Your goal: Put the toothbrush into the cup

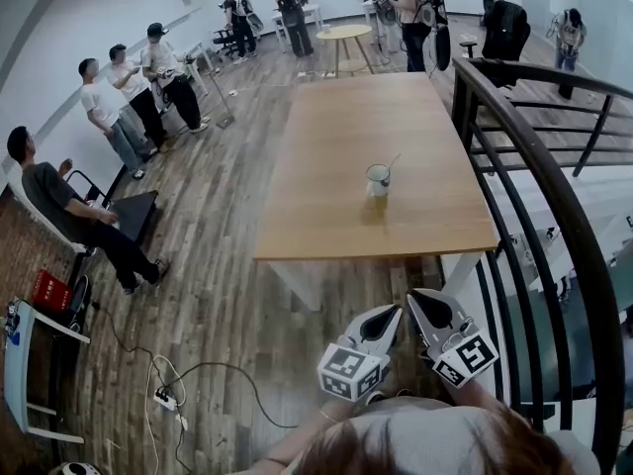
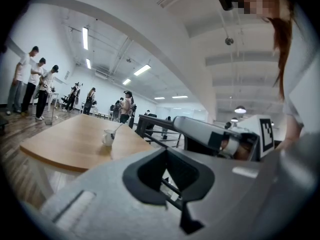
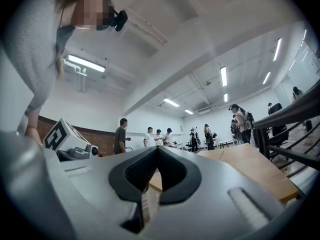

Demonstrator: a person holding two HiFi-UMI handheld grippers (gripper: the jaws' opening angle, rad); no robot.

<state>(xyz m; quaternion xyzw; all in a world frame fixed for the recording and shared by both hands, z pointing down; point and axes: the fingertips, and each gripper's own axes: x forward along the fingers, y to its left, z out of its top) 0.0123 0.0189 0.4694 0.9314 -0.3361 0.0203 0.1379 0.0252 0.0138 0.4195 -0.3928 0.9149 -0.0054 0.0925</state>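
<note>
The toothbrush [image 1: 392, 161] leans in the cup [image 1: 377, 181], mid-table [image 1: 326, 196]. The 2 claws, left gripper [image 1: 394, 311] and right gripper [image 1: 414, 296], sit closed and empty, well off the table's near edge. Bumping the table could likely topple the top-heavy cup.

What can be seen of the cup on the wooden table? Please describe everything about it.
The cup is small and pale, whitish; whether it is plastic or ceramic cannot be told. It stands upright on the wooden table, a little right of the middle and toward the near edge, with nothing beside it. A thin toothbrush stands in it and leans over its rim, up and to the right in the head view. Nothing else touches it.
</note>
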